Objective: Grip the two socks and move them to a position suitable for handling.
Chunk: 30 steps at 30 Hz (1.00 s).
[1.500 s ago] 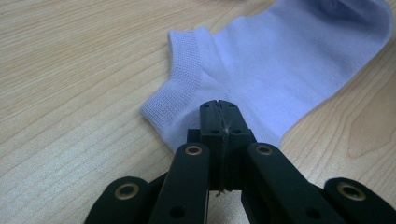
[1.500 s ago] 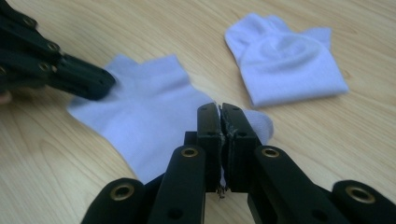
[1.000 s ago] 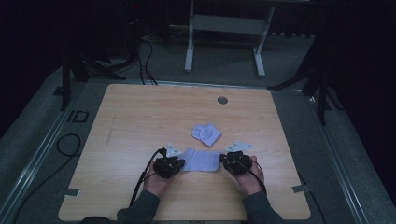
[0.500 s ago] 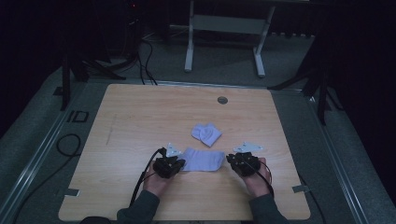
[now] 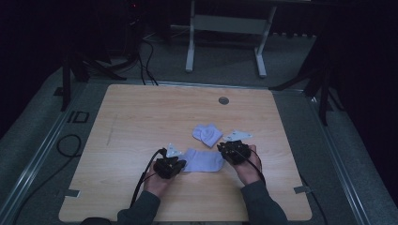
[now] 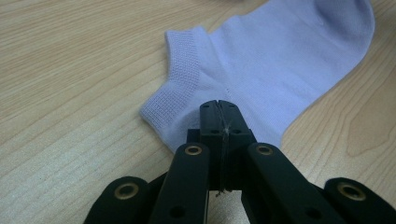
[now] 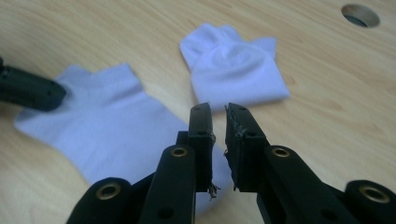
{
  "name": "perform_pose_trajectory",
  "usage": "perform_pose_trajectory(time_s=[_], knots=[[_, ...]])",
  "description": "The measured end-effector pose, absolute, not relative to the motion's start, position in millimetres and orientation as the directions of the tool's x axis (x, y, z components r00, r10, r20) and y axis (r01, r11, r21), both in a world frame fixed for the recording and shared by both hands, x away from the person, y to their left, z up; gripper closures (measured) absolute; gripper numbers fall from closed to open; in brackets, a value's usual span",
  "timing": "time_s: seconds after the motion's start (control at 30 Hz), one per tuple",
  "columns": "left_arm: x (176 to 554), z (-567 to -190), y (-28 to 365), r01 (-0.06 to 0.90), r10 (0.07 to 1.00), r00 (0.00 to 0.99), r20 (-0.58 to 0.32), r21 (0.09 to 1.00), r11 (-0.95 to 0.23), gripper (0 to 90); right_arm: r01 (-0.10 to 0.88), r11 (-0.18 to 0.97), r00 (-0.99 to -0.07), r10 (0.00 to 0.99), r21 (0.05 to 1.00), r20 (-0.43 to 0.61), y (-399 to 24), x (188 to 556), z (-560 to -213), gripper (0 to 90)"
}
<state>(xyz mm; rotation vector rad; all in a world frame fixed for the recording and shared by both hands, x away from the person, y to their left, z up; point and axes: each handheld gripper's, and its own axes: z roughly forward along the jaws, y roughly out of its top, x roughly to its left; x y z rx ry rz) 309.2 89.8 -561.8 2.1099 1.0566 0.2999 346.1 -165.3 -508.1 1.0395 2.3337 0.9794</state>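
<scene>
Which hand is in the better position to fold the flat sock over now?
Probably the left. The left gripper is shut on the cuff end of the flat sock, so it can lift and carry that end. The right gripper has just been opening, with nothing between its jaws.

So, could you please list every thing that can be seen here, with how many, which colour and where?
flat sock: 1, pale lilac-white, lying flat on the table between the two grippers
folded sock bundle: 1, pale lilac-white, just beyond the flat sock
table: 1, light wood, centre of the high view
cable hole: 1, grey, near the far edge of the table
metal frame: 1, grey, on the floor behind the table
tape pieces: 2, grey, at the near left and near right corners of the table
left gripper: 1, black, jaws shut on the cuff end of the flat sock
right gripper: 1, black, jaws slightly apart above the toe end, just been opening, nothing pinched
hands: 2, holding the grippers, near edge
</scene>
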Motion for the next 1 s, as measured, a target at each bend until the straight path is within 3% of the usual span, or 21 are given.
perform_pose_trajectory(time_s=[0.5, 0.67, 1.0], knots=[[308, -563, 91, 0.597, 0.761, 0.633, -0.142, 0.716, -0.363, 83.9, 0.496, 0.496, -0.653, 0.754, 0.713, -0.071, -138, 393, -505, 79.7], [308, -560, 94, 0.597, 0.751, 0.639, -0.167, 0.723, -0.347, 82.4, 0.511, 0.507, -0.632, 0.769, 0.694, -0.097, -131, 409, -508, 89.3], [308, -550, 101, 0.582, 0.737, 0.648, -0.193, 0.750, -0.315, 81.9, 0.570, 0.532, -0.623, 0.777, 0.626, -0.093, -119, 430, -527, 90.0]])
